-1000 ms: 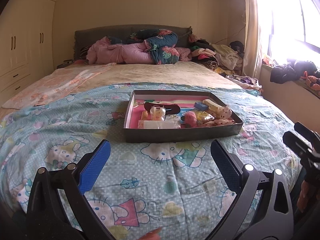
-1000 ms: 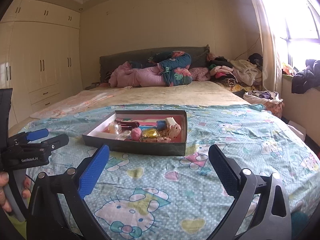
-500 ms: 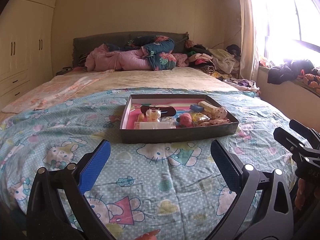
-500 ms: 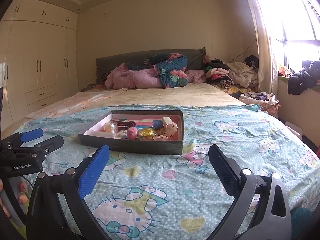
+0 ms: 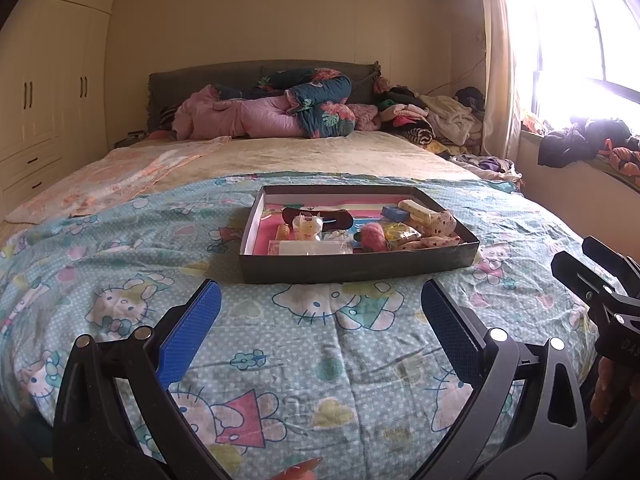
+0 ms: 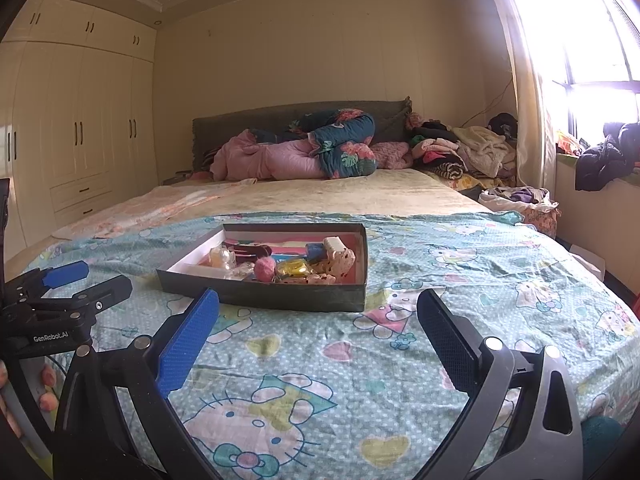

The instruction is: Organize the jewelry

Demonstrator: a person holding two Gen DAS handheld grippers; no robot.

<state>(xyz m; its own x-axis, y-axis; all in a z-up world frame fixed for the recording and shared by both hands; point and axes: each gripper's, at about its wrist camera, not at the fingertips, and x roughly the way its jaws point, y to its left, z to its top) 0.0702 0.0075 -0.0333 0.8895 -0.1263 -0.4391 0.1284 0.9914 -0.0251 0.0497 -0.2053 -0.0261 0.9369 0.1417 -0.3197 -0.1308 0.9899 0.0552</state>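
A shallow dark box (image 5: 356, 266) (image 6: 264, 291) lies on the Hello Kitty bedspread, filled with small trinkets: a pink pompom (image 5: 374, 237) (image 6: 264, 269), a clear packet (image 5: 308, 247), a yellow piece (image 5: 402, 232) (image 6: 292, 268), a spotted fabric item (image 5: 438, 222) (image 6: 340, 260) and a dark hair clip (image 5: 318, 216). My left gripper (image 5: 320, 312) hovers open in front of the box, nothing between its blue pads. My right gripper (image 6: 318, 320) is open too, set back and to the right of the box. Each gripper shows at the edge of the other's view.
The bedspread (image 5: 280, 344) covers the near half of the bed. Pink and floral quilts (image 5: 280, 114) lie rolled at the headboard, clothes (image 5: 432, 120) pile at the far right. Wardrobes (image 6: 72, 128) line the left wall, a window sill with clothes (image 6: 608, 160) the right.
Both wrist views have tilted upward and drawn back slightly, so the box sits lower and a little smaller in frame. Both grippers stay open.
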